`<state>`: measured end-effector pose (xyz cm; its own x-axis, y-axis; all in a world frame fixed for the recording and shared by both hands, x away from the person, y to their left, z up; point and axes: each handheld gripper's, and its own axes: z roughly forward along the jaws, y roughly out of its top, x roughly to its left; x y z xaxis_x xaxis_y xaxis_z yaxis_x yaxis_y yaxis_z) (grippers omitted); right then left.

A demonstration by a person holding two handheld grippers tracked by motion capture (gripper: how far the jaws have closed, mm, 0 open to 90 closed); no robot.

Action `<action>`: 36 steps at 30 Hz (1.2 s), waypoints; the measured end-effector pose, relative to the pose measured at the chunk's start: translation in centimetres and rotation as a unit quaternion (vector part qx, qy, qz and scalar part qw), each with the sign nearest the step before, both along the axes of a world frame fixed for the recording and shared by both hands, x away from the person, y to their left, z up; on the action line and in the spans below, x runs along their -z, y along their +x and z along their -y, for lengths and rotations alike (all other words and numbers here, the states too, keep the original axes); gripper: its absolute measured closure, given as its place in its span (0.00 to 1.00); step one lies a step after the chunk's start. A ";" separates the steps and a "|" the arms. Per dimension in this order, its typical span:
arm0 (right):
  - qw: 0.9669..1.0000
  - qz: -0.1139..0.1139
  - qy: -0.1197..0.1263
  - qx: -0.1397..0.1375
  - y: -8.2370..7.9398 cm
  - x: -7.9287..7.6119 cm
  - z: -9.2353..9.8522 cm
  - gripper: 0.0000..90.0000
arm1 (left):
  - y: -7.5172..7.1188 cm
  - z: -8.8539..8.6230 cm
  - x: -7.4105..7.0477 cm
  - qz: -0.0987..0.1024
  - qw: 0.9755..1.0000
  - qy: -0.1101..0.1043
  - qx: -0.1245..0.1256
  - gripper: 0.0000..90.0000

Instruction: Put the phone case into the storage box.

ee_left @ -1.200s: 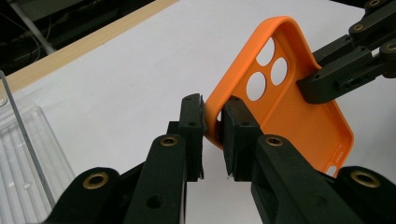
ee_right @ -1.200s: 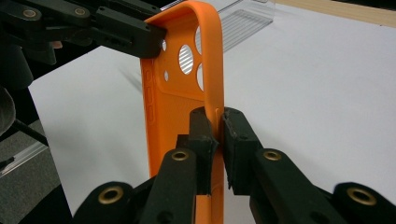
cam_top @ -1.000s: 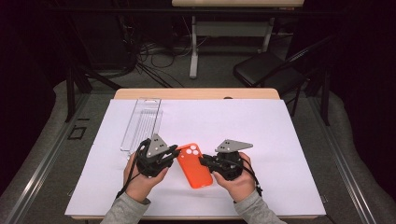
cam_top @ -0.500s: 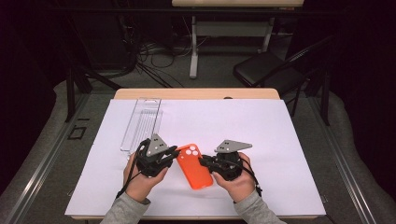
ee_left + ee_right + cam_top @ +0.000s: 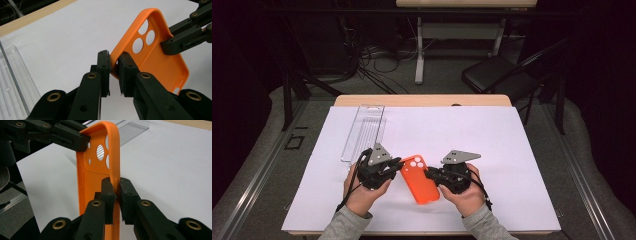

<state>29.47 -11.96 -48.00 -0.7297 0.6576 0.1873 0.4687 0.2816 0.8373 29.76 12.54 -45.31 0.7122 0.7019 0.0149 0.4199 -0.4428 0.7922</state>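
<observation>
Two hand-held claws share one orange phone case (image 5: 419, 178) above the white-covered desk (image 5: 512, 150). The left claw (image 5: 398, 164) is clamped tight on the case's long edge near the camera cut-outs — in the left gripper view its pads (image 5: 126, 65) pinch the rim with almost no gap. The right claw (image 5: 430, 173) is likewise nearly closed, nipping the opposite long edge of the case (image 5: 95, 177), which stands on edge between its jaws in the right gripper view. A clear plastic tray (image 5: 363, 132) lies well apart, toward the far left of the desk. Against the frames from a second ago nothing differs — both hands, both grips and the case sit just where they were.
</observation>
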 end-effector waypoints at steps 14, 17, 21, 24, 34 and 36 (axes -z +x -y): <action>1.000 0.000 0.001 -0.002 0.0 0.1 -0.1 0.92 | 0.1 -0.1 0.0 -0.015 1.000 -0.006 -0.002 0.90; 1.000 0.000 0.001 -0.002 0.0 0.1 -0.1 0.92 | 0.1 -0.1 0.0 -0.014 1.000 -0.005 -0.002 0.90; 1.000 -0.001 0.001 -0.003 0.0 0.1 -0.1 0.92 | 0.1 -0.2 0.0 -0.015 1.000 -0.004 -0.002 0.90; 1.000 -0.001 0.002 -0.005 0.0 0.1 -0.1 0.91 | 0.1 -0.2 0.0 -0.017 1.000 -0.004 -0.002 0.90; 1.000 -0.007 0.003 -0.009 0.1 0.1 -0.1 0.91 | 0.1 -0.2 -0.1 -0.019 1.000 -0.005 -0.005 0.90; 1.000 -0.009 0.004 -0.009 0.1 0.2 -0.1 0.91 | 0.1 -0.2 -0.1 -0.020 1.000 -0.005 -0.006 0.90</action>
<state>29.61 -11.90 -48.16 -0.7384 0.6421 0.2063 0.4788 0.2836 0.8309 29.86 12.76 -45.26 0.7032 0.7107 -0.0195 0.4562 -0.4300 0.7791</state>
